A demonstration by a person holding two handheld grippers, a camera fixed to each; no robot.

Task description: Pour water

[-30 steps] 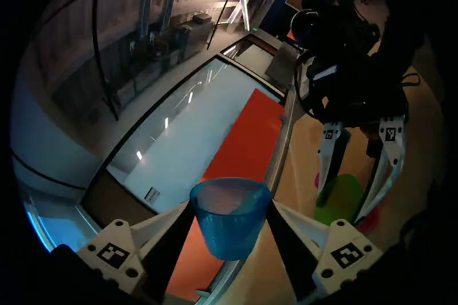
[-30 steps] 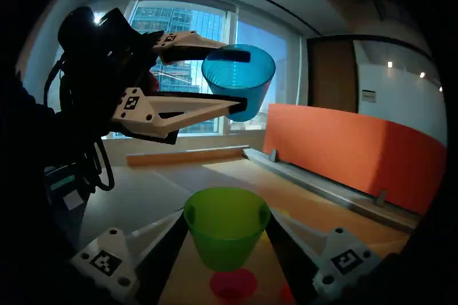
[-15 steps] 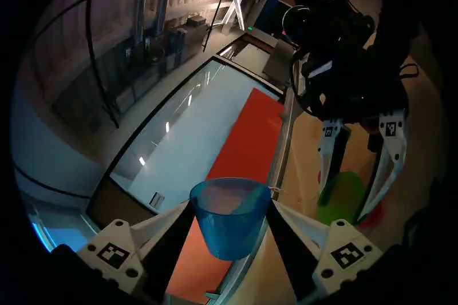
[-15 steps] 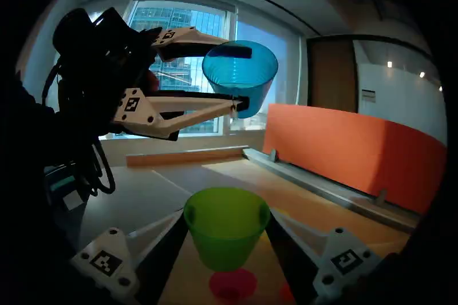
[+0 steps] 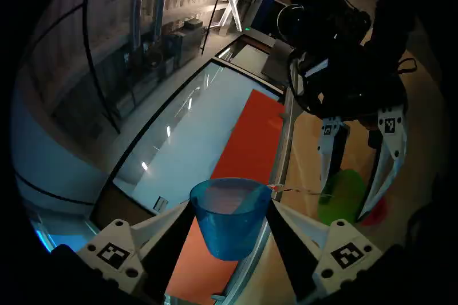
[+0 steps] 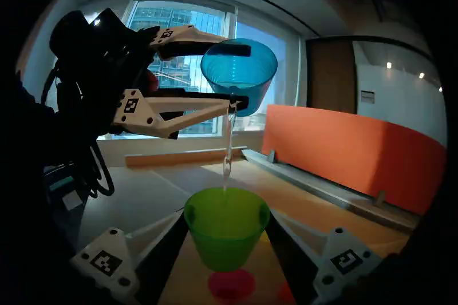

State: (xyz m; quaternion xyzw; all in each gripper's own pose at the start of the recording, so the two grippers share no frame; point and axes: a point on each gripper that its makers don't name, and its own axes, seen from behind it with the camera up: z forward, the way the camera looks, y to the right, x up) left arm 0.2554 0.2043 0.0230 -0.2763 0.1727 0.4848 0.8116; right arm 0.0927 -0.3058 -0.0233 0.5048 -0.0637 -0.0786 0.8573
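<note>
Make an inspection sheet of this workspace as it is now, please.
surface: light wooden table
job's things: blue cup tilted, a thin water stream falling from it into the green cup
clutter: pink disc below the green cup, contact unclear
grippers: left gripper shut on the blue cup; right gripper shut on the green cup
cables: black cables hanging below the left gripper's body
surroundings: window, orange partition

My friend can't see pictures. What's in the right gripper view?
A thin stream of water falls from a tilted see-through blue plastic cup, held by the left gripper, into a green plastic cup gripped by the right gripper above a wooden table.
</note>
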